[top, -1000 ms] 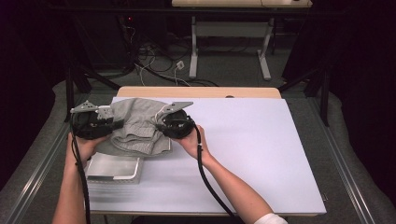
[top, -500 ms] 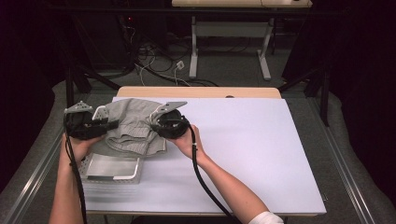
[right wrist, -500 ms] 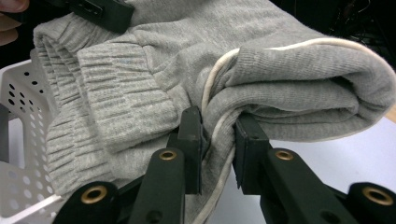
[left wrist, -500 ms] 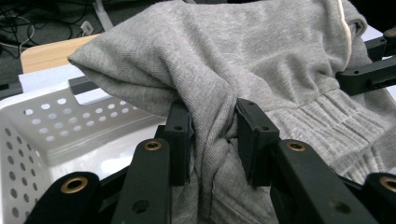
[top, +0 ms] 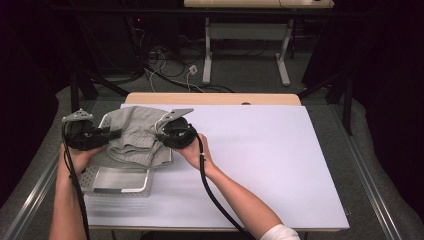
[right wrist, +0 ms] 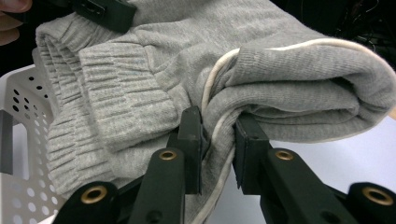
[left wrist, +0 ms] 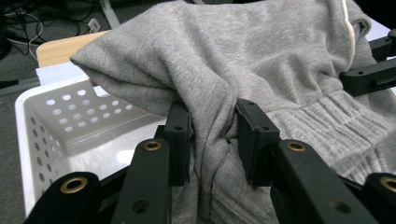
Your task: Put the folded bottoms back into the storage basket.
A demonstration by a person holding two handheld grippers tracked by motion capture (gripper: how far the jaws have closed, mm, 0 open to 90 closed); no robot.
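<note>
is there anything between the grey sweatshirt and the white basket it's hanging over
Nothing visible. The grey sweatshirt is held up by the left gripper and right gripper, both clamped on folds of it, and it hangs over the far end of the white perforated basket, whose inside looks empty where it shows.

- A white sheet (top: 260, 165) covers most of the table, reaching its near and right edges.
- A strip of bare wooden tabletop (top: 215, 98) shows along the far edge.
- Tangled cables (top: 165, 65) lie on the floor beyond the table, far left.
- A white desk frame (top: 245, 45) stands farther back, centre.
</note>
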